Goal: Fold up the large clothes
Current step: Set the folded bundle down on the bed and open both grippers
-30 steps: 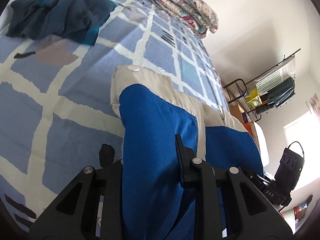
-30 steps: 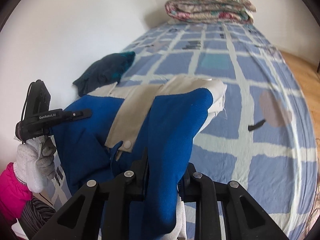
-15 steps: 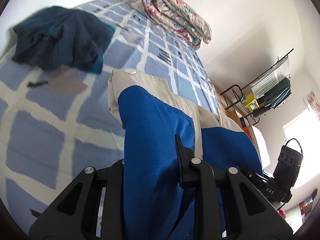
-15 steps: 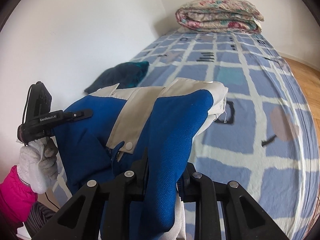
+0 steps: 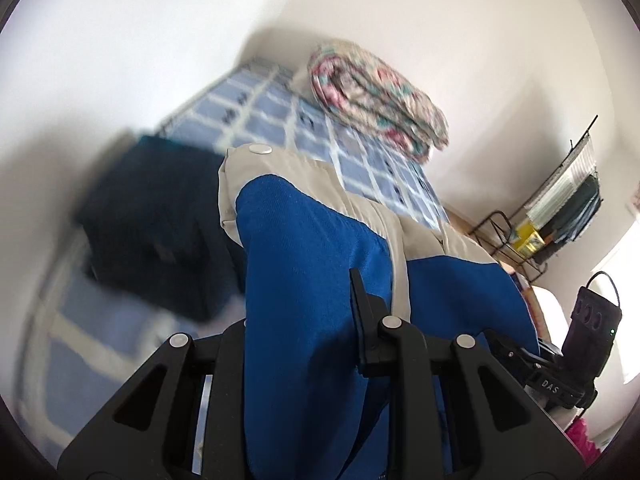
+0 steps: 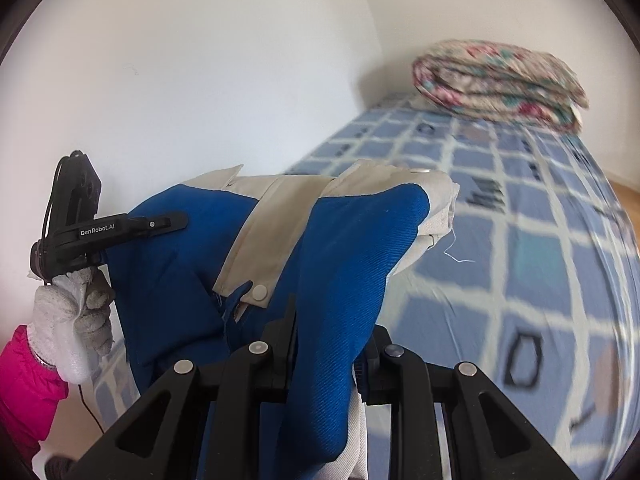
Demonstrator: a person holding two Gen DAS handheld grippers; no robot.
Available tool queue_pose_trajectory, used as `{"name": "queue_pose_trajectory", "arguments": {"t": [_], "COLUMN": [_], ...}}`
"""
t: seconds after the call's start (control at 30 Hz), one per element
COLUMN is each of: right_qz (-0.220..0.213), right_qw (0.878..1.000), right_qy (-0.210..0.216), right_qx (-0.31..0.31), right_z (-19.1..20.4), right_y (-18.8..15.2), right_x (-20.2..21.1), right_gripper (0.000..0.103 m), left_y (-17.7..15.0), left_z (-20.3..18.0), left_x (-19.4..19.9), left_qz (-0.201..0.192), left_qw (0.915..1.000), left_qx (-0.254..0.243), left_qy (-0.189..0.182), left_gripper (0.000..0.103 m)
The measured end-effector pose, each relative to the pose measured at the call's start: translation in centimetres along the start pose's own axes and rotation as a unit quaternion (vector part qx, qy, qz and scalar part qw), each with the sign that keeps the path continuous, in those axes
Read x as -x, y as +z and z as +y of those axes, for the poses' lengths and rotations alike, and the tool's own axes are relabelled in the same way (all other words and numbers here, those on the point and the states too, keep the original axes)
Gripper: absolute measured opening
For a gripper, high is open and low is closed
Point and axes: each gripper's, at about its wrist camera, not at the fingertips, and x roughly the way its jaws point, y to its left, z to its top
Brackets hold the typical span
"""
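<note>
Above the checked bed (image 6: 520,248), blue-and-beige garment (image 5: 312,264) strung between left tongs (image 5: 304,332) and right tongs (image 6: 326,332) — each clamped on a fabric edge — apparently held clear to hang straight before folding.

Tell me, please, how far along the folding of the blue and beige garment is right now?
Early stage. Done: both claws have gripped the blue and beige garment, the left claw and the right claw each shut on a bunch of it. In hand: it hangs between them above the bed. Left: lay it flat and make the folds; none shows yet.
</note>
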Motion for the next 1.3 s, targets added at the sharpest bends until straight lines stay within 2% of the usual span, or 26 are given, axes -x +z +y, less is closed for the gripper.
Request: {"name": "queue_pose_trajectory", "arguments": {"t": [0.2, 0.3, 0.4, 0.5, 0.6, 0.67, 0.73, 0.77, 0.8, 0.87, 0.93, 1.1, 1.3], "right_qz": [-0.027, -0.037, -0.045, -0.049, -0.019, 0.005, 0.042, 0.058, 0.062, 0.056, 0.058, 0.042, 0.012], "right_qw": [0.999, 0.999, 0.998, 0.999, 1.000, 1.000, 0.998, 0.997, 0.996, 0.996, 0.997, 0.998, 0.999], "right_qy": [0.004, -0.003, 0.002, 0.010, -0.005, -0.027, -0.025, -0.013, -0.007, -0.012, -0.021, -0.029, -0.038], "right_qx": [0.024, 0.040, 0.035, 0.014, 0.000, -0.005, -0.033, -0.051, -0.063, -0.061, -0.048, -0.037, -0.008], "right_z": [0.9, 1.9, 3.2, 3.4, 2.8, 1.7, -0.5, -1.8, -2.6, -2.7, -2.3, -1.6, 0.3], "right_y": [5.6, 7.9, 9.8, 10.1, 8.8, 7.2, 5.8, 5.3, 4.8, 4.7, 5.0, 5.7, 6.2], "right_x": [-6.1, -9.4, -13.5, -17.2, -21.8, -24.0, -25.8, -26.6, -26.8, -26.2, -25.4, -21.8, -15.0], "right_gripper": [0.021, 0.021, 0.021, 0.021, 0.021, 0.024, 0.042, 0.045, 0.049, 0.052, 0.052, 0.052, 0.053], "left_y": [8.1, 11.2, 13.4, 13.9, 12.6, 11.4, 10.2, 9.7, 9.6, 9.2, 9.1, 9.0, 8.0], "left_z": [4.0, 5.5, 7.7, 10.9, 15.0, 17.1, 18.0, 17.9, 17.5, 16.0, 14.5, 12.3, 8.5], "left_x": [-0.8, -2.2, -3.8, -6.3, -10.5, -12.5, -13.0, -13.1, -13.4, -13.6, -13.3, -10.2, -3.4], "left_qz": [-0.035, -0.037, -0.057, -0.070, -0.038, -0.026, -0.024, -0.027, -0.027, -0.023, -0.024, -0.035, -0.060], "left_qw": [0.9985, 0.9953, 0.9911, 0.9870, 0.9821, 0.9708, 0.9655, 0.9598, 0.9556, 0.9418, 0.9360, 0.9408, 0.9315], "left_qx": [-0.019, -0.052, -0.063, -0.055, -0.022, -0.017, -0.012, -0.018, -0.032, -0.074, -0.091, -0.082, -0.101], "left_qy": [0.038, 0.073, 0.102, 0.134, 0.183, 0.238, 0.259, 0.279, 0.292, 0.327, 0.339, 0.327, 0.344], "left_gripper": [0.021, 0.021, 0.021, 0.021, 0.023, 0.033, 0.050, 0.053, 0.053, 0.053, 0.053, 0.053, 0.053]}}
